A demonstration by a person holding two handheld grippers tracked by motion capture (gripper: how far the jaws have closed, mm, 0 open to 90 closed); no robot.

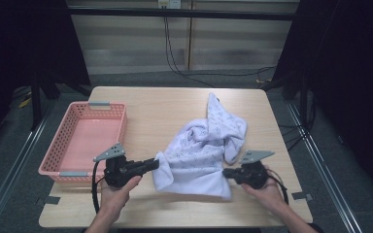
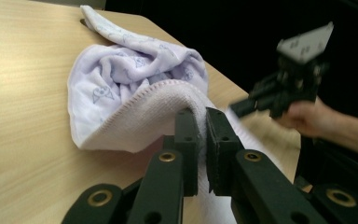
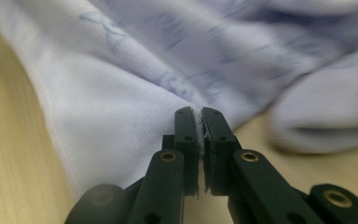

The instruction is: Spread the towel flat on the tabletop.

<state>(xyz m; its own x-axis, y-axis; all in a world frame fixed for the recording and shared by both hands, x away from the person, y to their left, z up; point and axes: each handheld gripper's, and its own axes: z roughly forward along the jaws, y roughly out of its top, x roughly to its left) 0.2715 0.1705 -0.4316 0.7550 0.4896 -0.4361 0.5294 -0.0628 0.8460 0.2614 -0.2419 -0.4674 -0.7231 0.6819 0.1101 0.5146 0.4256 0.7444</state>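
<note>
Both grippers, left point(image 1: 154, 164) and right point(image 1: 226, 172), are clamping one towel point(image 1: 201, 148); we're counting one pink basket point(image 1: 68, 128) alongside.

Bare table point(image 1: 155, 104) lies open between the pink basket point(image 1: 85, 138) and the crumpled towel point(image 1: 204, 145).

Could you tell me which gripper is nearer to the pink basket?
Left. The left gripper sits just beside the basket, near its front right corner, clamped on the towel. The right gripper holds the towel's other side, farther across the table.
</note>
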